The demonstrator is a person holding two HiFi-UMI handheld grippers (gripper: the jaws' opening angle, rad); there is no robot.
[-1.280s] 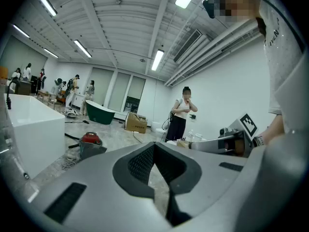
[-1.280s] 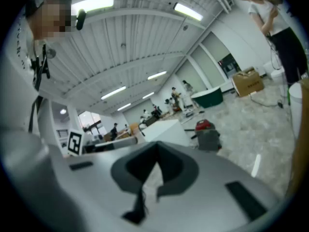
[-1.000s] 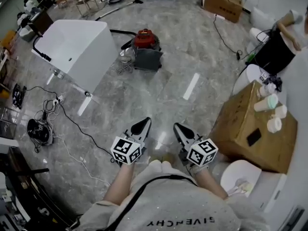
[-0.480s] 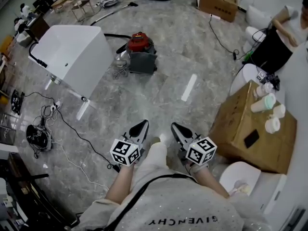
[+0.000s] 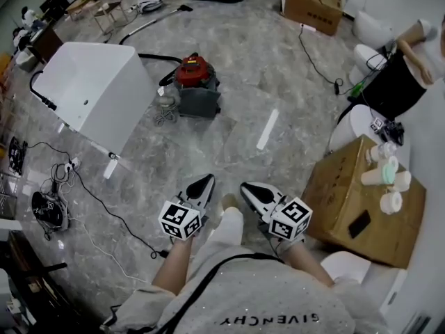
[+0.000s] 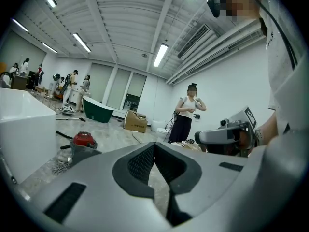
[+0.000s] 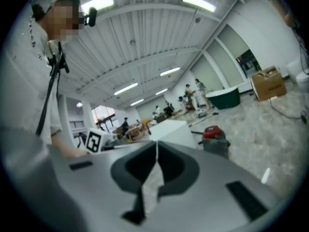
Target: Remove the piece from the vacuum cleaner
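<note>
Red lid, grey body: the vacuum cleaner (image 5: 195,82) sits on the grey stone floor (image 5: 278,68), upper centre of the head view and well apart from both grippers. A black hose (image 5: 149,56) leaves its left side, and a small tangle of cord lies on the floor just beside it. I can't tell from here which piece comes off.

The left gripper (image 5: 204,182) has its jaws pressed together with nothing between them; its own view shows the pads meeting and only floor past them. The right gripper (image 5: 249,189) is the same: jaws together, empty. Both are held low in front of the person, side by side with their tips near each other, pointing roughly toward the vacuum.

Clearances:
- The floor between the grippers and the vacuum is open.
- A white tub (image 5: 90,82) stands just beside the vacuum on its left, its corner near the hose.
- A cardboard box (image 5: 348,186) with cups (image 5: 386,169) on top is near the right gripper, on its right.
- Cables (image 5: 90,186) trail across the floor to the left of the left gripper.
- A second cardboard box (image 5: 311,2) stands at the far edge.
- A person (image 6: 186,112) stands off to the right, beyond the vacuum.
</note>
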